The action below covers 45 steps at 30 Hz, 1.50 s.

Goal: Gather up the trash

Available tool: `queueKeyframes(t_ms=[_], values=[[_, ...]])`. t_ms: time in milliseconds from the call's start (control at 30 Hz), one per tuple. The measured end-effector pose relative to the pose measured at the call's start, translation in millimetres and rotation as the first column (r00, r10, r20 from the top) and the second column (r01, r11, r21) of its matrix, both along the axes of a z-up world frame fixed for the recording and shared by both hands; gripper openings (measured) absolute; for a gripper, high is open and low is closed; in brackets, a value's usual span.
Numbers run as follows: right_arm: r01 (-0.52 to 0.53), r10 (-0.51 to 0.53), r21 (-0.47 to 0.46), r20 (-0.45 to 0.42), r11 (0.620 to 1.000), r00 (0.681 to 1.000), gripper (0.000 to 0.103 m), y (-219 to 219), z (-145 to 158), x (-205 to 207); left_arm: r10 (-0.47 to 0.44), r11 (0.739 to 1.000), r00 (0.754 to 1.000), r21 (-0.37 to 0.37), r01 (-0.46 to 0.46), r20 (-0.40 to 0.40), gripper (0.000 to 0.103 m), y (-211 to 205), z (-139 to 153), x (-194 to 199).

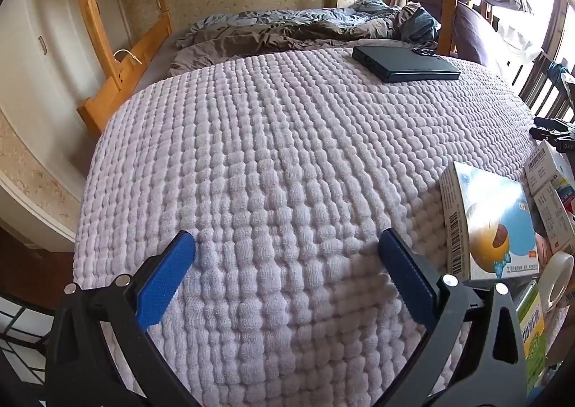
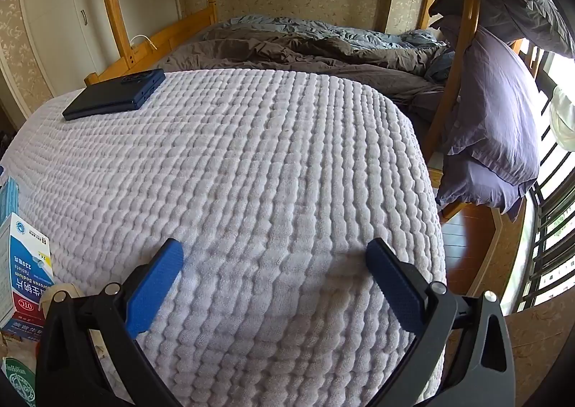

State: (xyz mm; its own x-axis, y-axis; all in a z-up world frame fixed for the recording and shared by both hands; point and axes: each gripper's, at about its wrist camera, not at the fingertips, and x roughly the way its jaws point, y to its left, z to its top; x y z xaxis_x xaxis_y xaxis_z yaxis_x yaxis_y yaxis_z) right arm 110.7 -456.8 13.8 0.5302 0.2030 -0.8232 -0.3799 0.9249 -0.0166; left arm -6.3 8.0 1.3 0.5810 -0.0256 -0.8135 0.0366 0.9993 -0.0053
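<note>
I am holding the left hand-held gripper (image 1: pixel 286 245) over the quilted blanket (image 1: pixel 287 155) low in its frame, its blue pads spread apart and gripping nothing. The trash is sitting at the right edge of that view: a blue-and-white carton (image 1: pixel 492 223) with a barcode, smaller white boxes (image 1: pixel 550 188) behind it, and a roll of tape (image 1: pixel 559 279) below them. At the upper right a dark flat case (image 1: pixel 406 64) is lying on the bed, and I am judging that it is not trash.

In the right view the same pile is showing at the lower left. The medicine box (image 2: pixel 27 267) is reading "Naproxen Sodium Tablets", "220" and "OTC". The right hand-held gripper (image 2: pixel 275 252) is likewise wide apart and empty, with the purple pillow (image 2: pixel 492 101) hanging at the upper right.

These cartons are probably light, stiff yet crushable, so I am planning to pinch across the narrow faces, gently.
</note>
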Motion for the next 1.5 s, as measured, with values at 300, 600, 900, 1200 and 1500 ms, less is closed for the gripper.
queueKeyframes(t_ms=[300,600,900,1200,1500], values=[[0.0,0.0,0.0,0.0,1.0,1.0,0.099,-0.2,-0.2,0.0,-0.001,1.0,1.0,0.003,0.001,-0.003,0.102,-0.9,-0.2,0.9],[0.0,0.0,0.0,0.0,1.0,1.0,0.099,-0.1,-0.2,-0.1,-0.001,1.0,1.0,0.005,0.001,-0.005,0.102,-1.3,-0.2,1.5],[0.0,0.0,0.0,0.0,1.0,1.0,0.099,-0.2,-0.2,0.0,-0.001,1.0,1.0,0.005,0.001,-0.006,0.102,-1.5,-0.2,1.9],[0.0,0.0,0.0,0.0,1.0,1.0,0.099,0.0,-0.2,0.0,-0.001,1.0,1.0,0.006,0.001,-0.007,0.102,-1.6,-0.2,2.1],[0.0,0.0,0.0,0.0,1.0,1.0,0.099,0.0,-0.3,0.1,-0.001,1.0,1.0,0.006,0.001,-0.007,0.102,-1.7,-0.2,2.2]])
